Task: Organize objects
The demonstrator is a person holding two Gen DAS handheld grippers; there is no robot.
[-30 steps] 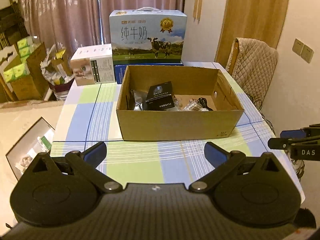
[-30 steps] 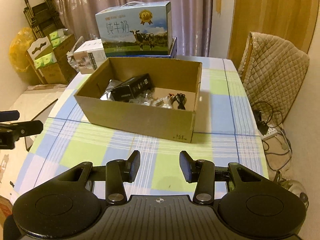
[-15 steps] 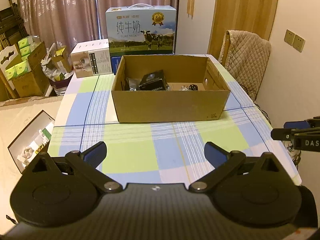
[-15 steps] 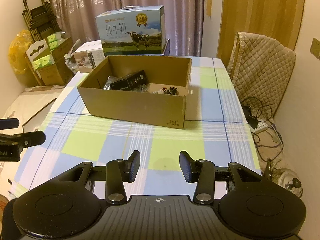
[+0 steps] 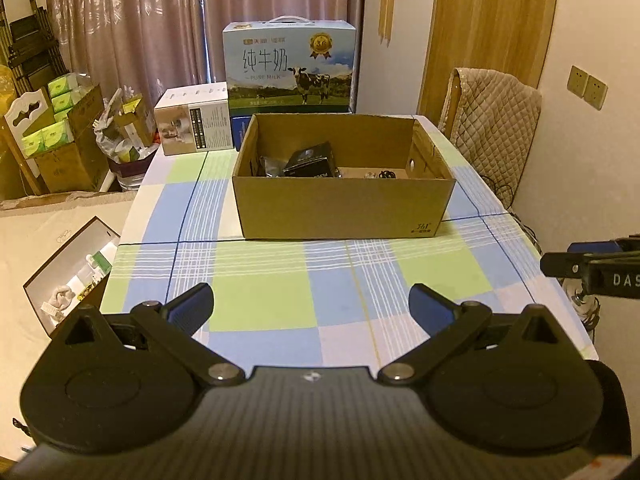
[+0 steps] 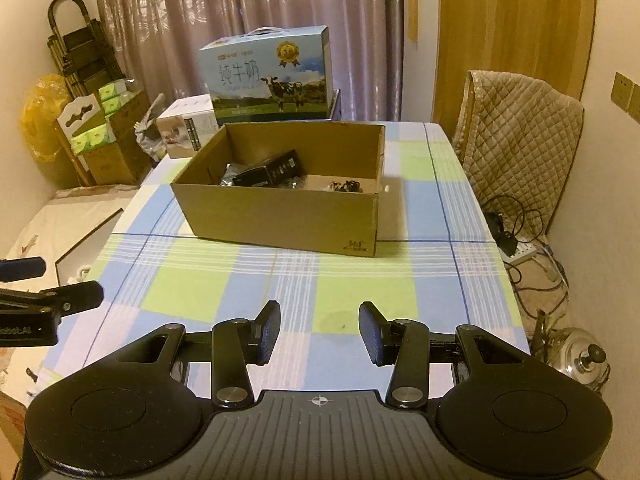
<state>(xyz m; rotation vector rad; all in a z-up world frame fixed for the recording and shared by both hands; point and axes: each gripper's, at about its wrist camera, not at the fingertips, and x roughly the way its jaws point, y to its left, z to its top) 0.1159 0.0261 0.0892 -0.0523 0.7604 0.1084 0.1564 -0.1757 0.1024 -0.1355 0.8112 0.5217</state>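
Both grippers hover empty over the checked blue-and-green bench [image 5: 260, 312], short of the open brown cardboard box [image 5: 340, 208]: left gripper [image 5: 311, 304] jaws spread wide, right gripper [image 6: 319, 332] jaws moderately apart. Inside the box lie a black rectangular carton [image 5: 310, 160] and small cables [image 6: 346, 186]. Behind the box stands a blue milk carton [image 5: 290, 68], with a white box [image 5: 194, 124] beside it.
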